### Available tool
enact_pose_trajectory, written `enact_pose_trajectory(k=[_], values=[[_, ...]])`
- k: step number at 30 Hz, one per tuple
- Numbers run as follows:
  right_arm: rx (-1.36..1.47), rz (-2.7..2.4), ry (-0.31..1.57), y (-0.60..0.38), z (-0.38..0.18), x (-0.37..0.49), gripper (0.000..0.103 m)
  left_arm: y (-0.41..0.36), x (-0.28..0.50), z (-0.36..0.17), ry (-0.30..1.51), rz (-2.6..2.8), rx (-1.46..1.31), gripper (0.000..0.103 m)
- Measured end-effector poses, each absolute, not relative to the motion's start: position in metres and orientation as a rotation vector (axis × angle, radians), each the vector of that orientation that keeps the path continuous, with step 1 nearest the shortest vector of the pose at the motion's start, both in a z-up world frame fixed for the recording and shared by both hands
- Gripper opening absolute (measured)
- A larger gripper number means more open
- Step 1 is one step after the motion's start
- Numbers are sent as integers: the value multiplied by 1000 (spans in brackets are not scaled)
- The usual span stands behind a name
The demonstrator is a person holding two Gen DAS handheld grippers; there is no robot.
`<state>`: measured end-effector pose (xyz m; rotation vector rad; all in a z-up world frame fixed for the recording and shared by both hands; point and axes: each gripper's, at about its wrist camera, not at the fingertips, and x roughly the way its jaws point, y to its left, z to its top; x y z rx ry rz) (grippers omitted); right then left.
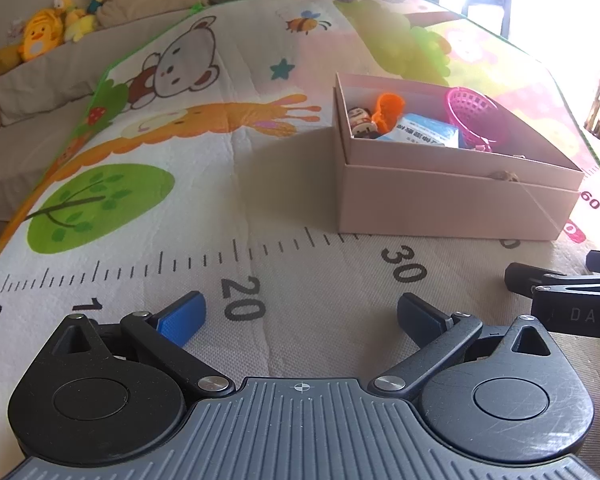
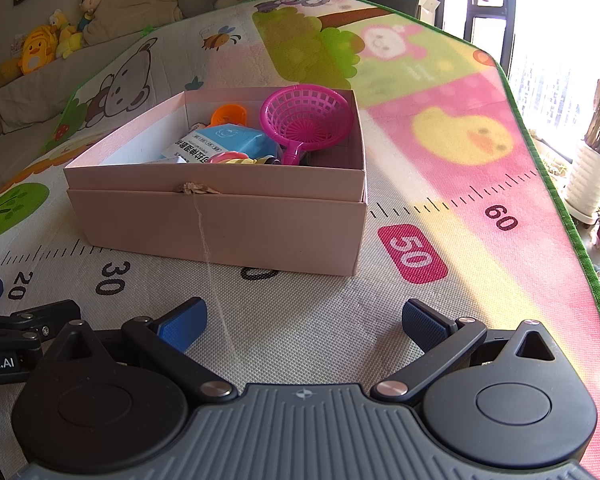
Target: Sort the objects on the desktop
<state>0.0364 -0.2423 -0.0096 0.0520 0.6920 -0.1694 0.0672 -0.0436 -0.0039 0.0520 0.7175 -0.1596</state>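
Note:
A pink cardboard box (image 2: 220, 228) stands on the printed play mat (image 2: 440, 152). It also shows in the left wrist view (image 1: 452, 208). Inside lie a magenta plastic strainer (image 2: 306, 118), a blue packet (image 2: 228, 142), an orange toy (image 2: 228, 114) and other small items; the strainer (image 1: 474, 114) and the orange toy (image 1: 388, 110) show in the left wrist view too. My left gripper (image 1: 300, 320) is open and empty, low over the mat near the 20 mark. My right gripper (image 2: 304, 326) is open and empty, just in front of the box.
A frayed thread (image 2: 208, 248) hangs down the box front. Plush toys (image 1: 48, 32) and cushions lie on the grey sofa behind the mat. Potted plants (image 2: 596, 168) stand past the mat's right edge by the bright window. The right gripper's body (image 1: 572, 300) sits close to my left gripper.

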Motion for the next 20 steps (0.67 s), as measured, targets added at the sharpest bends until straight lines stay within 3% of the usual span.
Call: enact_pose_trajectory(k=[20], values=[[52,-169,692,-243,-9,36,103,-43,67,-4,721,-163,49,103]])
